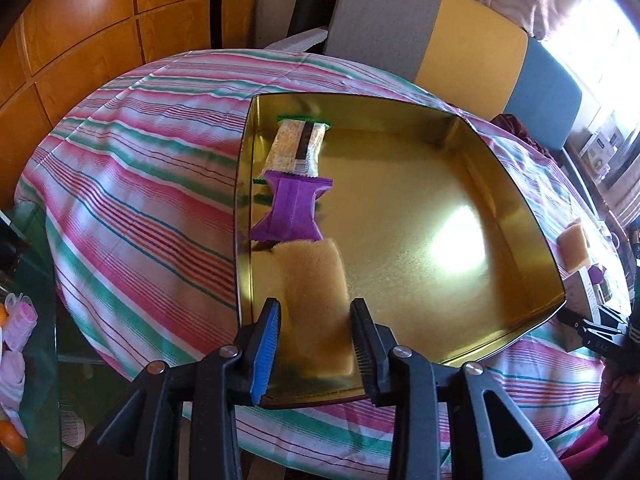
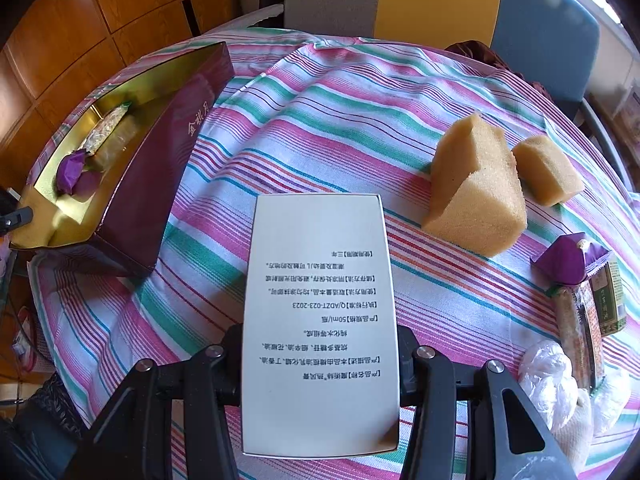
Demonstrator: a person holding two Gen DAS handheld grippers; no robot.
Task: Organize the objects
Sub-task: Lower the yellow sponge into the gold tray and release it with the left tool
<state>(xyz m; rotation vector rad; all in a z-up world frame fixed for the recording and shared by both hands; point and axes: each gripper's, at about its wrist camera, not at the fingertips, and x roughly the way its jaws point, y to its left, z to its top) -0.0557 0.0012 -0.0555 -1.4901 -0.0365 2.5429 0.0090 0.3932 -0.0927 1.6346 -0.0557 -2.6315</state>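
Gold-lined tin (image 1: 520, 216) sits on the striped tabletop (image 1: 140, 200), holding one snack bar (image 1: 298, 142), one purple packet (image 1: 290, 212) and one sponge (image 1: 316, 300) along its left wall. Left hand-held gripper (image 1: 316, 344) points steeply down into the tin; its jaws stand slightly apart either side of the sponge, pads not clearly pressing it. Right hand-held gripper (image 2: 320, 344) also points steeply down, clamped on a white box (image 2: 320, 320) above the tabletop. Beyond it lie two sponges (image 2: 476, 192) and a second purple packet (image 2: 568, 264).
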